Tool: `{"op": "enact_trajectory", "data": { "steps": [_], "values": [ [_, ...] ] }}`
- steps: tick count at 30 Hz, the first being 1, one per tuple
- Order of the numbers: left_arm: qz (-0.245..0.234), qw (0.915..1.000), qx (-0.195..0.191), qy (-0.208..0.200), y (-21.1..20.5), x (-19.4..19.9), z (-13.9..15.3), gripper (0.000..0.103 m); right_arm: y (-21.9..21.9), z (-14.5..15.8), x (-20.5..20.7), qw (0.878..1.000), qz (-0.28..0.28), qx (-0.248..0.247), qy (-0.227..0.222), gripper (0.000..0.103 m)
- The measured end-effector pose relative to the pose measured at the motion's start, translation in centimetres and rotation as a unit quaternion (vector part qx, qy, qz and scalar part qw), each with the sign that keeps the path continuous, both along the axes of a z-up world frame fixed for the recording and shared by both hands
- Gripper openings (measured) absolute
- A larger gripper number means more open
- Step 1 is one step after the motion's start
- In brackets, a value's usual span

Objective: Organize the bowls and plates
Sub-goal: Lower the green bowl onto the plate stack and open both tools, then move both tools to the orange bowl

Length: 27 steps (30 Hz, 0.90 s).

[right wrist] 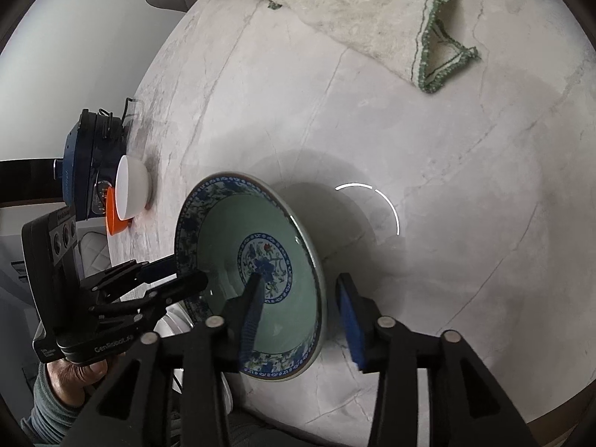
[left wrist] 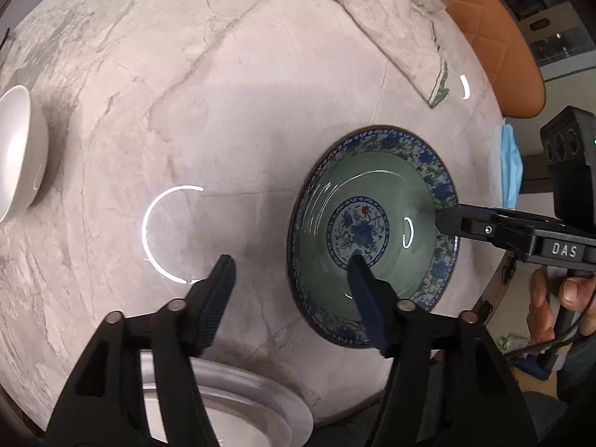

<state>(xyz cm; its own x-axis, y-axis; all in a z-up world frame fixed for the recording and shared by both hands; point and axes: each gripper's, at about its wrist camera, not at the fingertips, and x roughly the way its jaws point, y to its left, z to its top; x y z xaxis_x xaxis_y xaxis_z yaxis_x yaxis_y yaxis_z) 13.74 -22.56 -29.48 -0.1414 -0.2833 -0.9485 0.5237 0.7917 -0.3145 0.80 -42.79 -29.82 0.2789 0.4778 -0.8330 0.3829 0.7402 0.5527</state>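
White raised letters "DAS" stood on the black plastic body of the right gripper (left wrist: 447, 223) in the left wrist view, pale lettering "GenRobot.AI" ran along the black body of the left gripper (right wrist: 186, 273) in the right wrist view

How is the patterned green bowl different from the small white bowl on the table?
The green bowl has a blue floral rim and a flower medallion at its bottom; the white bowl is plain. The green bowl looks wider and shallower, the white bowl smaller and rounder. The green bowl sits between the two grippers, each with one finger over it; the white bowl stands apart near the table edge. Both rest upright and look empty.
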Motion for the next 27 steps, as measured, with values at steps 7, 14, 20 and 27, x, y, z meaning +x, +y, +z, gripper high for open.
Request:
{"op": "enact_trajectory", "data": {
  "steps": [7,14,20,27],
  "values": [
    [0.129,0.9867,-0.089,-0.045,10.4,0.3,5.1,0.078,-0.8,4.5,0.2,0.998,-0.024,-0.035,-0.049,0.071],
    [0.330,0.9389,-0.061,-0.076,28.6,3.2,4.9,0.078,4.3,9.0,6.8,0.994,0.019,0.017,-0.108,0.082],
    [0.421,0.8970,-0.072,-0.113,37.1,5.5,5.2,0.078,14.0,12.0,15.1,0.981,0.118,0.015,-0.151,0.083],
    [0.429,0.8956,-0.050,-0.107,41.9,11.2,3.2,0.078,26.6,11.9,23.5,0.960,0.230,0.013,-0.160,0.076]
  ]
}}
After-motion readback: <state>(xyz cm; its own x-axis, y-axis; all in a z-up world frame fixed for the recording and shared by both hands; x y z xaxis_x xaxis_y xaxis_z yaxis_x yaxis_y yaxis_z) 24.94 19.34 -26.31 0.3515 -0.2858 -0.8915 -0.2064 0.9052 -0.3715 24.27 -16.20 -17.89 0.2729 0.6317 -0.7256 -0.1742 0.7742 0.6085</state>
